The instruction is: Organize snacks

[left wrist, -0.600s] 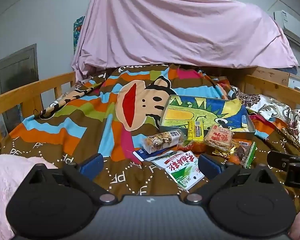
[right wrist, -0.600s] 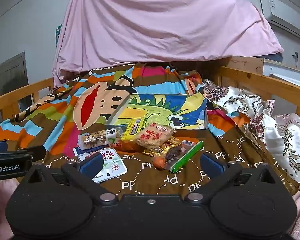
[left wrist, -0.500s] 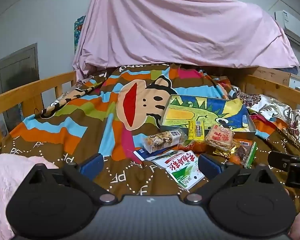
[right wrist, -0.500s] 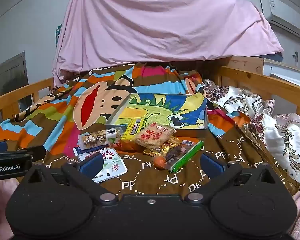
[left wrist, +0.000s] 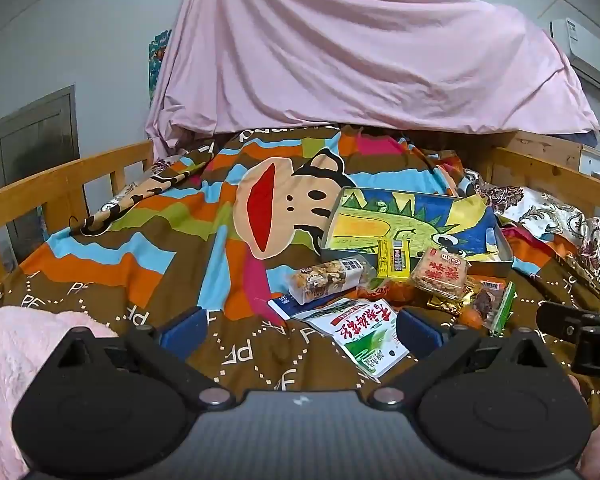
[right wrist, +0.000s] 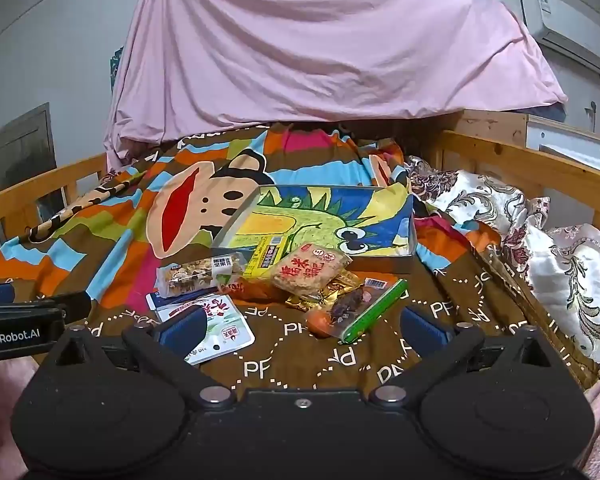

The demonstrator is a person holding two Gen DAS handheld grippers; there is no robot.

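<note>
A shallow tin box [left wrist: 504, 254] [right wrist: 410, 266] with a dinosaur picture lies on the bed. Several snack packs lie in a heap in front of it: a clear nut bar pack [left wrist: 328, 278] [right wrist: 198, 274], a yellow pack [left wrist: 396, 258] [right wrist: 268, 258], a rice cracker pack [left wrist: 440, 274] [right wrist: 310, 270], a green-edged dried fruit pack [left wrist: 494, 304] [right wrist: 360, 306] and a white and green pouch [left wrist: 364, 332] [right wrist: 224, 328]. My left gripper [left wrist: 298, 330] is open and empty, just short of the pouch. My right gripper [right wrist: 300, 326] is open and empty, just short of the dried fruit pack.
A striped monkey blanket [left wrist: 172, 236] [right wrist: 112, 240] covers the bed. Wooden rails [left wrist: 64, 188] [right wrist: 532, 168] run along both sides. A pink sheet [left wrist: 340, 60] hangs at the far end. Floral bedding [right wrist: 560, 252] is piled at the right. The other gripper shows at each view's edge [left wrist: 580, 328] [right wrist: 16, 320].
</note>
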